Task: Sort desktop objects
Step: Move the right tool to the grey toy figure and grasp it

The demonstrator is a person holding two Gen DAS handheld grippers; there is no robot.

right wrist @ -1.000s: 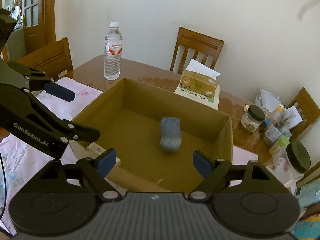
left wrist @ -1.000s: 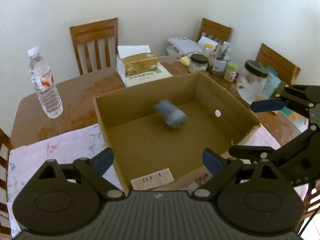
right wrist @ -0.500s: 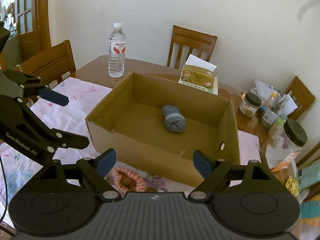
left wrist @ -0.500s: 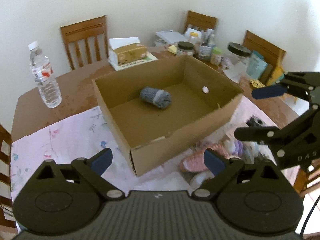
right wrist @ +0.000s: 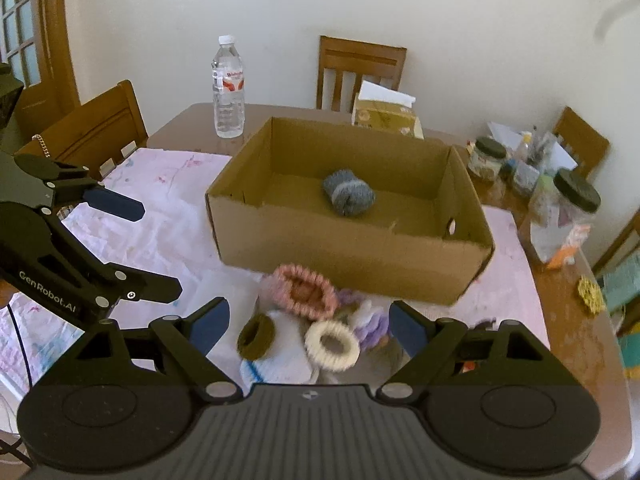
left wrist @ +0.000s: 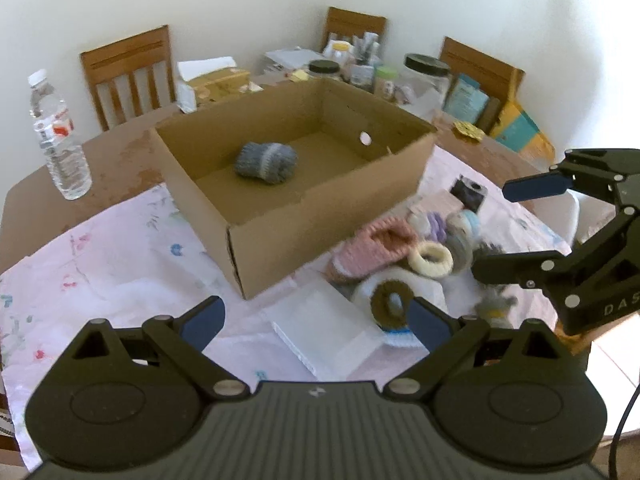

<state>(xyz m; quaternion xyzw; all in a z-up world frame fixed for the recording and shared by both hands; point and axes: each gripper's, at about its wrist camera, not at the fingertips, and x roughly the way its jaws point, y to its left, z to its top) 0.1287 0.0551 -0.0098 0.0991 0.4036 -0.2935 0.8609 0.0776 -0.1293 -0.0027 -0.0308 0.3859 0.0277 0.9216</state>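
An open cardboard box (left wrist: 328, 236) (right wrist: 340, 248) stands on the table with a grey-blue knitted roll (left wrist: 266, 162) (right wrist: 348, 192) lying inside it. In front of the box is a pile of knitted pieces: a pink basket (left wrist: 376, 246) (right wrist: 306, 290), a cream ring (left wrist: 430, 258) (right wrist: 332, 346) and a brown ring (left wrist: 390, 302) (right wrist: 256, 336). My left gripper (left wrist: 314, 310) (right wrist: 158, 248) hovers open and empty over a clear plastic case (left wrist: 328, 330). My right gripper (right wrist: 308, 312) (left wrist: 492, 232) hangs above the pile, its jaws opening with nothing held between them.
A floral cloth (left wrist: 100, 260) covers the near table. A water bottle (left wrist: 58, 140) stands at the far left and a tissue box (left wrist: 216, 84) behind the cardboard box. Jars and clutter (left wrist: 424, 76) crowd the far right. Wooden chairs (left wrist: 128, 72) ring the table.
Both grippers have drawn back from above the box to its near side. The grey-blue roll has come to rest in the box. The knitted pile has come into view.
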